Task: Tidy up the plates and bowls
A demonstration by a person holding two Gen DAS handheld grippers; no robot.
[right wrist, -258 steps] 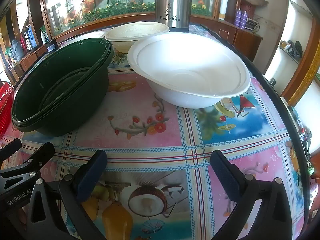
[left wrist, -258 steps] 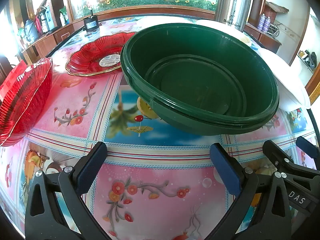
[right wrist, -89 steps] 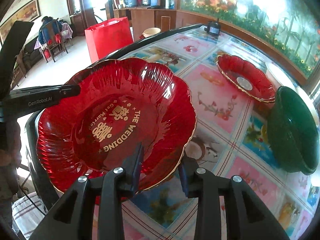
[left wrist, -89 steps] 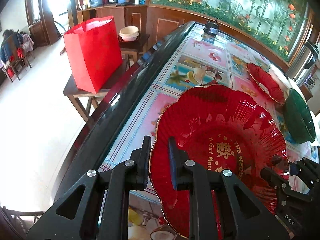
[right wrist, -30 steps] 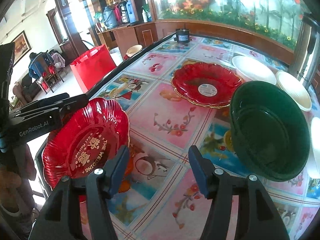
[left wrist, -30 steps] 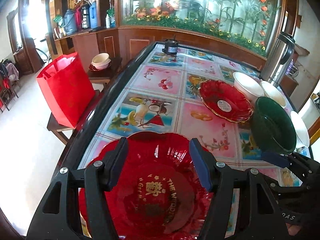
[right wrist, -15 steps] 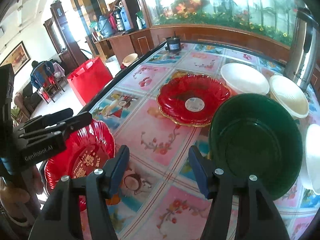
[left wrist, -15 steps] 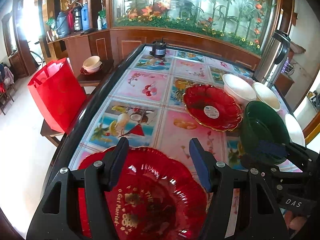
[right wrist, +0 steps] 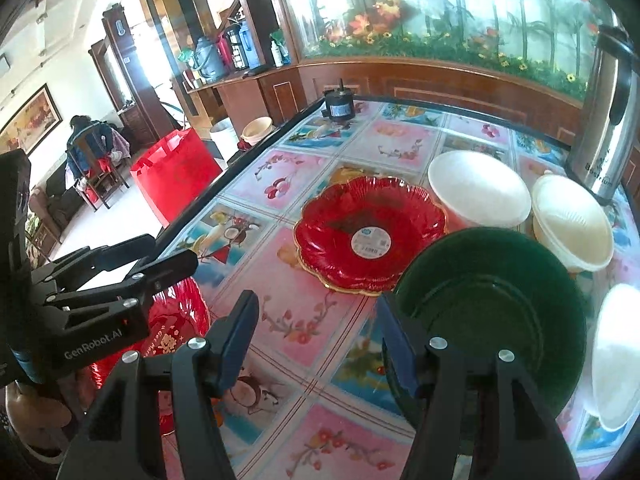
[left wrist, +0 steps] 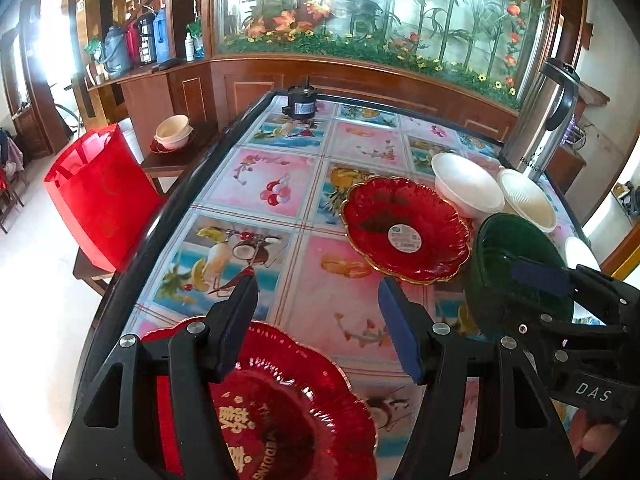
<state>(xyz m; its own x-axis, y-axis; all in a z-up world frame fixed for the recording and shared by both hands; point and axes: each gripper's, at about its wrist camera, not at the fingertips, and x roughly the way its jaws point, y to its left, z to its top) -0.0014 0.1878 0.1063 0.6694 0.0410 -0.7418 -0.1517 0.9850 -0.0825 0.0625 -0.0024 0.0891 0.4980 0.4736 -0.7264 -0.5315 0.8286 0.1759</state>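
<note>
While both tools hang empty above it, the long table (left wrist: 308, 264) with its fruit-and-flower cloth carries the whole job: plates and bowls to be sorted by kind. The green bowl (right wrist: 492, 316) sits at the near right, just beside a red plate with a sticker (right wrist: 370, 232), whose rim looks to touch or slip under it; the pictures do not settle which. Behind them stand two white bowls (right wrist: 478, 188) side by side before a steel flask (right wrist: 604, 128), likely grouped there because they match, and the edge of a third white dish (right wrist: 616, 356) shows at the far right. A second red plate with gold lettering (left wrist: 280, 408) lies flat at the table's near left edge, well apart from its sticker-marked twin, so a pairing of the two reds seems the step in hand.

The left gripper (left wrist: 318, 320) hovers above that lettered plate with its blue-padded fingers spread and nothing between them. The right gripper (right wrist: 318, 332) is likewise spread and empty, one finger over the cloth and the other in line with the green bowl's near rim, though contact cannot be told. Off the table, a red bag (left wrist: 102, 196) stands on a low side table, and a small black motor (left wrist: 300, 102) rests at the far end.
</note>
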